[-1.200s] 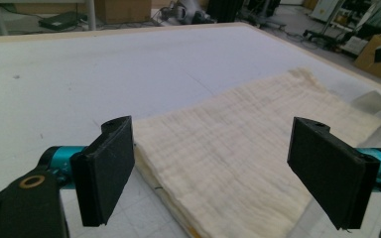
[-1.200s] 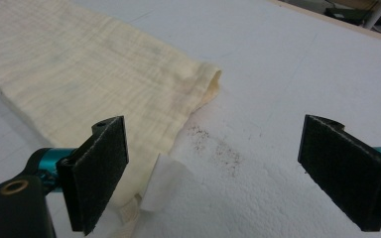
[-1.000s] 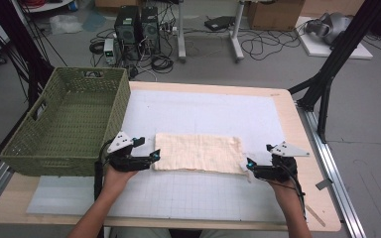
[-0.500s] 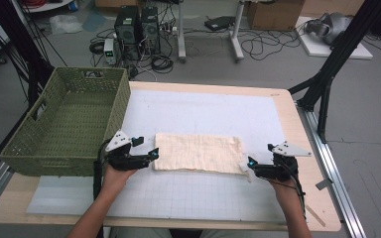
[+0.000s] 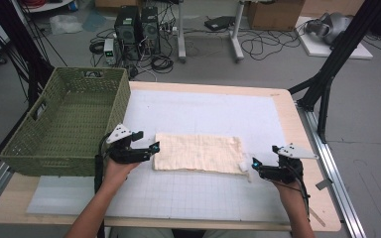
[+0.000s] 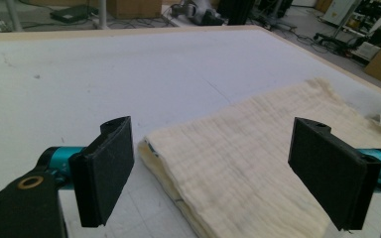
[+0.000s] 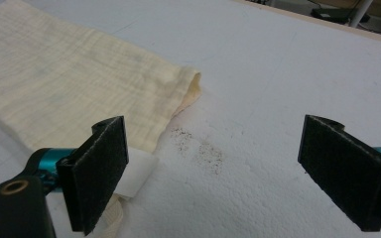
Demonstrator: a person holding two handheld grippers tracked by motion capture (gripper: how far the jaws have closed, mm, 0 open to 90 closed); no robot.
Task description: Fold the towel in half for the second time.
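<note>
Since the earlier frame both grippers have drawn slightly back from the folded cream cloth [image 5: 197, 153], which lies flat mid-table on the white mat [image 5: 203, 114]; left gripper [image 5: 151, 148] sits at its left end, right gripper [image 5: 252, 165] at its right corner, green basket [image 5: 64, 124] beside. Left gripper view: jaws wide, cloth edge between them. Right gripper view: jaws wide, one perhaps touching the cloth's white tag [image 7: 139, 171].

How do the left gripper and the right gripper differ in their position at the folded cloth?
The left gripper is at the folded cloth's left end, beside the green basket; the right gripper is at the right end, near the table's edge. The left one's open fingers straddle the cloth; the right one's face mostly bare mat. Both are open, holding nothing.
</note>
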